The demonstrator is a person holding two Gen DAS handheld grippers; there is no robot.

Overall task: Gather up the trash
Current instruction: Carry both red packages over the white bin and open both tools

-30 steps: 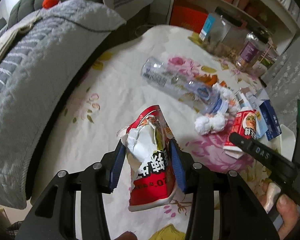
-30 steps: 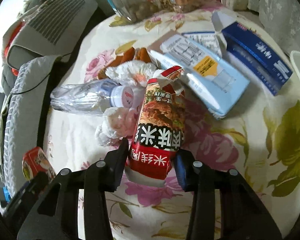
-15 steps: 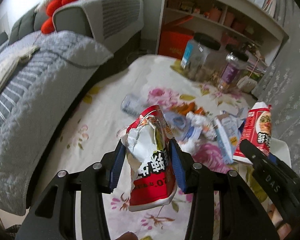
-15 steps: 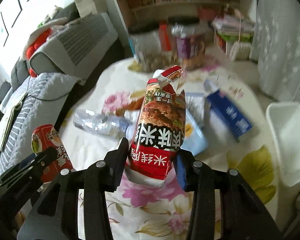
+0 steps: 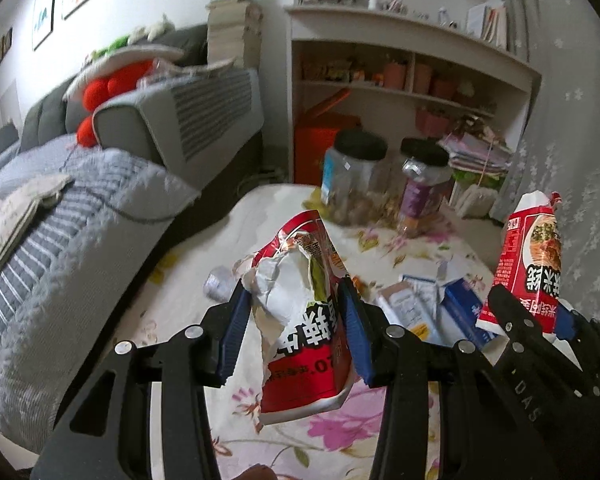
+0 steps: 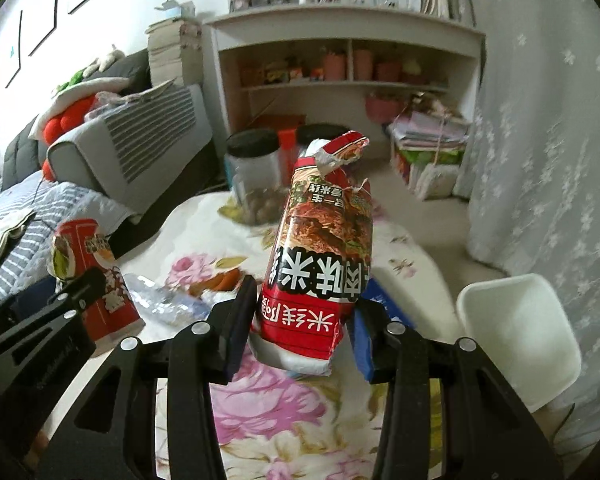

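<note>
My left gripper (image 5: 296, 316) is shut on a torn red snack wrapper (image 5: 304, 320) and holds it above the flowered table (image 5: 204, 280). My right gripper (image 6: 302, 316) is shut on a second red noodle wrapper (image 6: 320, 256), also lifted off the table. Each gripper shows in the other's view: the right one with its wrapper (image 5: 528, 264) at the right, the left one with its wrapper (image 6: 92, 276) at the left. A crushed clear bottle (image 6: 156, 300) and blue-and-white cartons (image 5: 432, 312) lie on the table below.
A white bin (image 6: 516, 336) stands at the table's right edge. Two black-lidded jars (image 5: 352, 172) stand at the table's far end before a white shelf (image 5: 412, 80). A grey sofa with a striped blanket (image 5: 60, 216) runs along the left. A curtain (image 6: 540, 140) hangs on the right.
Both grippers have risen and tilted up with their wrappers, so the table litter has dropped low in view and the shelf and walls have come in.
</note>
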